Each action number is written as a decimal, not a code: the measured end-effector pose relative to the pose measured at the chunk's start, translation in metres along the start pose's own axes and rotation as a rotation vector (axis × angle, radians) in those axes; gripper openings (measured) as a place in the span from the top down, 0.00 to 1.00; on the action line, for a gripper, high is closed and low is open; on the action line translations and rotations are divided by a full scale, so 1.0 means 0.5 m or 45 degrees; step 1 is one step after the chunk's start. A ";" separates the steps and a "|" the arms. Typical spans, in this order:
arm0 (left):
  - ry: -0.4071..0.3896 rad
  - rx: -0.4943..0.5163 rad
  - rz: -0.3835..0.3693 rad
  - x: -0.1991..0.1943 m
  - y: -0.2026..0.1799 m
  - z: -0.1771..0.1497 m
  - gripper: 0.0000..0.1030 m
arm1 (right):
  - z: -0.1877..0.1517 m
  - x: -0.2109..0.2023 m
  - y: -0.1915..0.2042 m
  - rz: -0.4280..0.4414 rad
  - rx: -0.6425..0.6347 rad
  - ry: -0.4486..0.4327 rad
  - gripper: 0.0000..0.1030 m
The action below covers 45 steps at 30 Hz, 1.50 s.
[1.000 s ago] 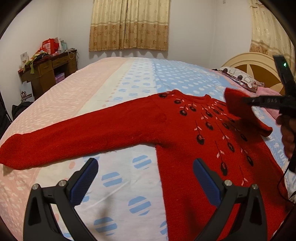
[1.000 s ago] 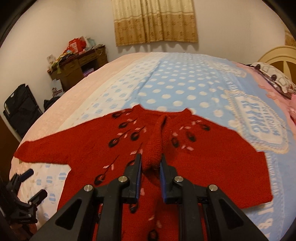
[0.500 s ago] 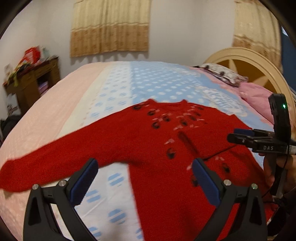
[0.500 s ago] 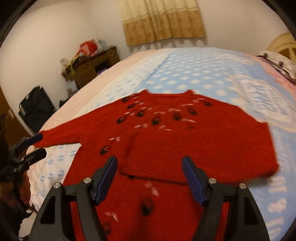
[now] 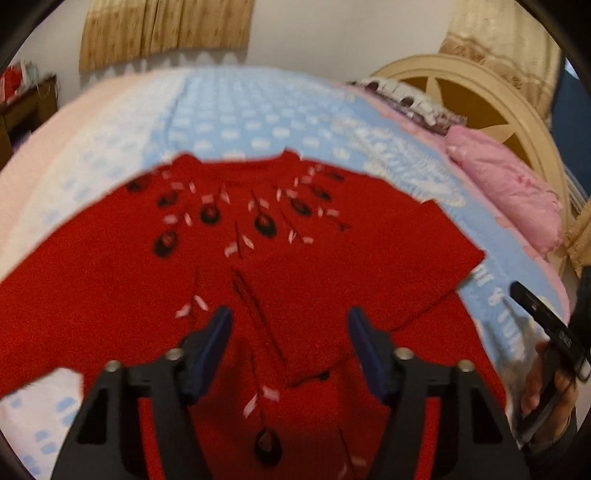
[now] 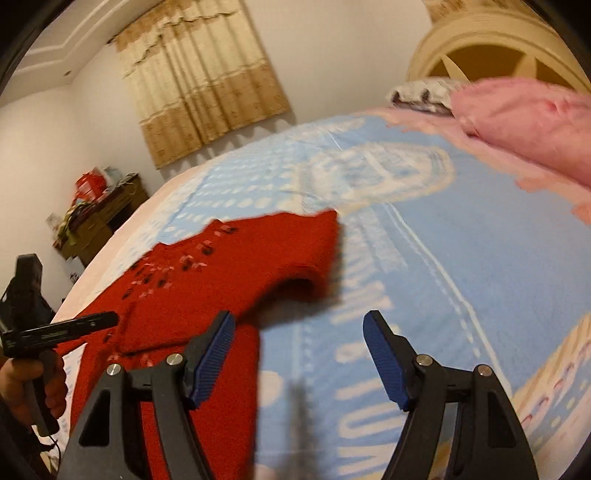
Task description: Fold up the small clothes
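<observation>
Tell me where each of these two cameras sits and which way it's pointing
Left wrist: on the left gripper, above the red sweater, facing the curtain and headboard; its open fingers show, with the right gripper and hand at right.
Right wrist: on the right gripper, over the blue bedspread at the sweater's folded sleeve; its open fingers show, left gripper and hand at left.
Shared: sweater, bedspread, curtain, headboard, pink pillow.

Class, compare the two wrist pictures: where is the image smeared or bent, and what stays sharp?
Left wrist view: red sweater and bed sheet are motion-smeared, the left gripper sharp. Right wrist view: pink pillow and curtain streak, the bed bulges with fisheye bending, and the right gripper stays crisp.
</observation>
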State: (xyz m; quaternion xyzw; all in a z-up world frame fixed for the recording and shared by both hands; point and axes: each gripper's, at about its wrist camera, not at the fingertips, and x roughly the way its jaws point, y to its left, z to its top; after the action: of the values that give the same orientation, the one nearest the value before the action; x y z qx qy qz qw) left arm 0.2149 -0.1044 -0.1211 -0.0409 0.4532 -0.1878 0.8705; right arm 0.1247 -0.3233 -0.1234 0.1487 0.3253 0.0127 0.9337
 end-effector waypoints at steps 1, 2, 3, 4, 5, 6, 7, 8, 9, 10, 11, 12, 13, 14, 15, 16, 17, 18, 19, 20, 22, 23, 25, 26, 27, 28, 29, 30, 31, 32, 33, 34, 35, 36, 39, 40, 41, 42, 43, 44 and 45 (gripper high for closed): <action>0.014 -0.016 0.002 0.013 0.001 -0.002 0.42 | -0.002 0.005 -0.010 0.003 0.020 0.017 0.29; 0.032 -0.036 -0.003 0.029 0.001 -0.004 0.42 | -0.002 0.008 -0.012 0.008 0.032 0.023 0.29; 0.043 -0.048 -0.011 0.039 0.000 -0.005 0.42 | -0.003 0.006 -0.011 0.014 0.029 0.013 0.29; 0.051 -0.060 -0.018 0.047 -0.001 -0.007 0.42 | -0.003 0.004 -0.006 0.020 0.013 -0.005 0.29; 0.032 -0.051 -0.006 0.050 -0.007 -0.008 0.42 | -0.004 0.003 -0.002 0.025 0.003 -0.010 0.29; 0.016 -0.030 0.006 0.050 -0.015 -0.008 0.43 | -0.005 0.003 -0.001 0.030 -0.006 -0.011 0.29; 0.014 -0.010 0.013 0.053 -0.021 -0.007 0.44 | -0.007 0.005 -0.002 0.028 -0.007 -0.008 0.29; 0.012 0.015 0.023 0.055 -0.027 -0.007 0.52 | -0.008 0.006 -0.004 0.027 0.000 -0.005 0.29; 0.008 0.036 0.034 0.054 -0.032 -0.007 0.62 | -0.010 0.007 -0.008 0.030 0.015 -0.001 0.29; 0.014 0.047 0.028 0.055 -0.032 -0.005 0.81 | -0.011 0.010 -0.014 0.031 0.036 0.005 0.29; 0.029 0.049 -0.005 0.054 -0.032 -0.003 0.84 | -0.010 0.012 -0.018 0.027 0.053 0.009 0.29; 0.029 0.047 -0.017 0.052 -0.030 -0.001 0.87 | -0.011 0.013 -0.022 0.023 0.070 0.013 0.29; 0.026 0.048 -0.030 0.047 -0.029 0.002 0.87 | -0.011 0.016 -0.027 0.022 0.086 0.020 0.29; 0.013 0.051 -0.030 0.039 -0.027 0.005 0.87 | -0.014 0.018 -0.030 0.021 0.095 0.027 0.29; -0.011 0.058 -0.023 0.025 -0.024 0.010 0.88 | -0.014 0.020 -0.031 0.018 0.102 0.035 0.28; -0.035 0.064 -0.016 0.009 -0.021 0.016 0.88 | -0.015 0.021 -0.031 0.017 0.103 0.039 0.28; -0.055 0.062 -0.012 -0.002 -0.016 0.023 0.88 | -0.015 0.022 -0.030 0.016 0.100 0.041 0.28; -0.078 0.055 -0.014 -0.018 -0.009 0.031 0.88 | -0.015 0.022 -0.029 0.017 0.096 0.040 0.28; -0.098 0.049 -0.015 -0.035 -0.003 0.037 0.88 | -0.015 0.022 -0.028 0.018 0.091 0.040 0.28; -0.113 0.048 -0.009 -0.044 0.003 0.044 0.88 | -0.016 0.022 -0.027 0.018 0.090 0.041 0.28; -0.149 0.049 0.015 -0.070 0.019 0.055 0.88 | -0.017 0.023 -0.029 0.018 0.094 0.047 0.28; -0.163 0.048 0.022 -0.082 0.028 0.060 0.88 | -0.018 0.023 -0.029 0.018 0.098 0.049 0.28; -0.178 0.031 0.036 -0.100 0.050 0.064 0.88 | -0.018 0.025 -0.030 0.018 0.101 0.053 0.28; -0.181 0.022 0.049 -0.110 0.064 0.063 0.88 | -0.017 0.026 -0.031 0.016 0.100 0.054 0.28; -0.186 0.014 0.056 -0.118 0.074 0.061 0.88 | -0.017 0.026 -0.030 0.015 0.099 0.054 0.28; -0.189 0.007 0.060 -0.123 0.081 0.058 0.88 | -0.017 0.025 -0.030 0.015 0.099 0.054 0.28; -0.191 -0.001 0.066 -0.129 0.092 0.055 0.88 | -0.017 0.025 -0.030 0.015 0.099 0.055 0.28; -0.192 -0.005 0.070 -0.133 0.100 0.052 0.88 | -0.017 0.026 -0.030 0.014 0.099 0.057 0.28; -0.194 -0.009 0.077 -0.136 0.105 0.049 0.88 | -0.018 0.026 -0.029 0.012 0.098 0.060 0.28; -0.195 -0.018 0.082 -0.138 0.114 0.046 0.88 | -0.017 0.028 -0.030 0.011 0.099 0.063 0.28; -0.193 -0.025 0.085 -0.139 0.119 0.042 0.88 | -0.017 0.029 -0.030 0.009 0.099 0.065 0.28; -0.185 -0.033 0.093 -0.136 0.128 0.038 0.88 | -0.017 0.029 -0.030 0.009 0.099 0.067 0.28; -0.181 -0.038 0.100 -0.134 0.133 0.035 0.88 | -0.017 0.030 -0.030 0.009 0.100 0.068 0.28; -0.179 -0.043 0.107 -0.131 0.139 0.033 0.88 | -0.017 0.030 -0.031 0.009 0.101 0.068 0.28; -0.166 -0.068 0.130 -0.121 0.159 0.027 0.88 | -0.018 0.031 -0.031 0.008 0.102 0.073 0.27; -0.161 -0.080 0.135 -0.116 0.165 0.023 0.88 | -0.018 0.031 -0.031 0.007 0.102 0.075 0.27; -0.152 -0.089 0.146 -0.109 0.174 0.019 0.88 | -0.018 0.031 -0.031 0.007 0.102 0.076 0.27; -0.144 -0.091 0.153 -0.103 0.178 0.015 0.88 | -0.019 0.032 -0.031 0.007 0.102 0.077 0.27; -0.130 -0.090 0.158 -0.095 0.182 0.011 0.88 | -0.019 0.032 -0.030 0.007 0.101 0.078 0.27; -0.099 -0.074 0.171 -0.077 0.184 0.004 0.87 | -0.020 0.033 -0.031 0.007 0.101 0.079 0.27; -0.080 -0.064 0.188 -0.065 0.185 -0.002 0.85 | -0.020 0.033 -0.030 0.006 0.100 0.080 0.27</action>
State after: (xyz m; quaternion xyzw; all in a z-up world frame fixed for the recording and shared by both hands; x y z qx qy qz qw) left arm 0.2241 -0.0070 -0.1187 -0.0349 0.4321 -0.1103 0.8944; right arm 0.1307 -0.3332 -0.1451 0.1856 0.3545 0.0069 0.9164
